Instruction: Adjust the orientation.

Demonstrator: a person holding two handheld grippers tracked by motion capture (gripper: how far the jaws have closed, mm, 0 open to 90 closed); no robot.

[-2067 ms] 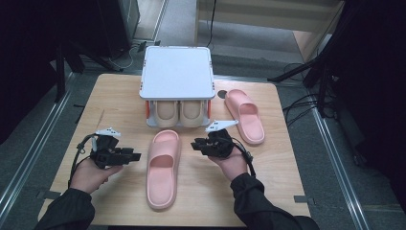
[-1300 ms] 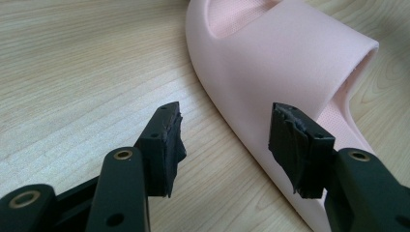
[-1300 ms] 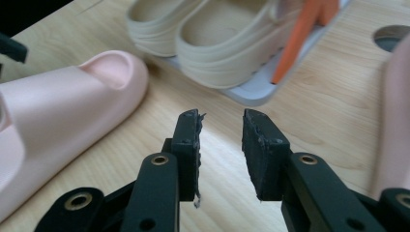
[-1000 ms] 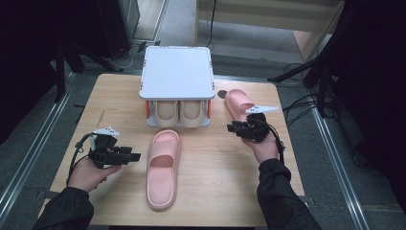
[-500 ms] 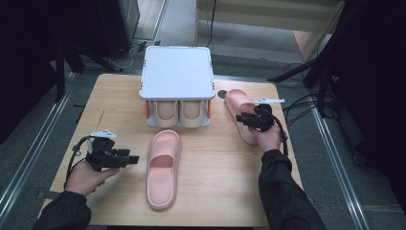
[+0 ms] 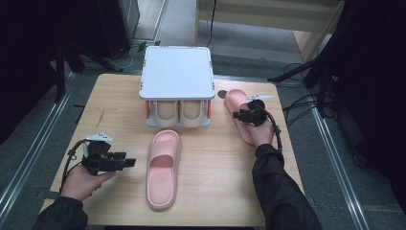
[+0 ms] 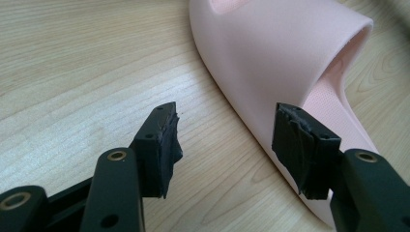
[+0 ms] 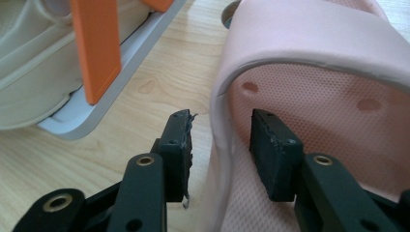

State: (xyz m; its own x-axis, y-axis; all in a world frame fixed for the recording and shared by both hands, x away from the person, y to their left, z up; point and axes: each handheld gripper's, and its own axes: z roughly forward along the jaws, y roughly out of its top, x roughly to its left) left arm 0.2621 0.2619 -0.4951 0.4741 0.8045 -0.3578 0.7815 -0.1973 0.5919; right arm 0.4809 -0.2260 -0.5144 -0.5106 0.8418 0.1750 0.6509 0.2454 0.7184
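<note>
A pink slipper (image 6: 163, 167) lies in the middle of the wooden table (image 6: 115, 96), toe toward the rack. A second pink slipper (image 6: 235, 99) lies at the right, behind the right hand. My right gripper (image 6: 238, 115) is down at this slipper (image 8: 314, 48). Its jaws straddle the slipper's left side wall, one pad (image 8: 179, 145) outside and one inside, neither pressing. These jaws have just been opening. My left gripper (image 6: 131, 163) rests at the front left, open and pointing at the middle slipper (image 7: 270, 58), with nothing between its pads.
A white-topped shoe rack (image 6: 177, 72) with orange posts (image 8: 96, 48) stands at the table's back centre. Two beige slippers (image 6: 165, 112) sit in its lower shelf. Metal rails run along both sides of the table, and cables lie on the floor at the right.
The right hand went from the table's middle to the right slipper and sank onto its edge, jaws now around the side wall. The left hand has stayed where it was.
</note>
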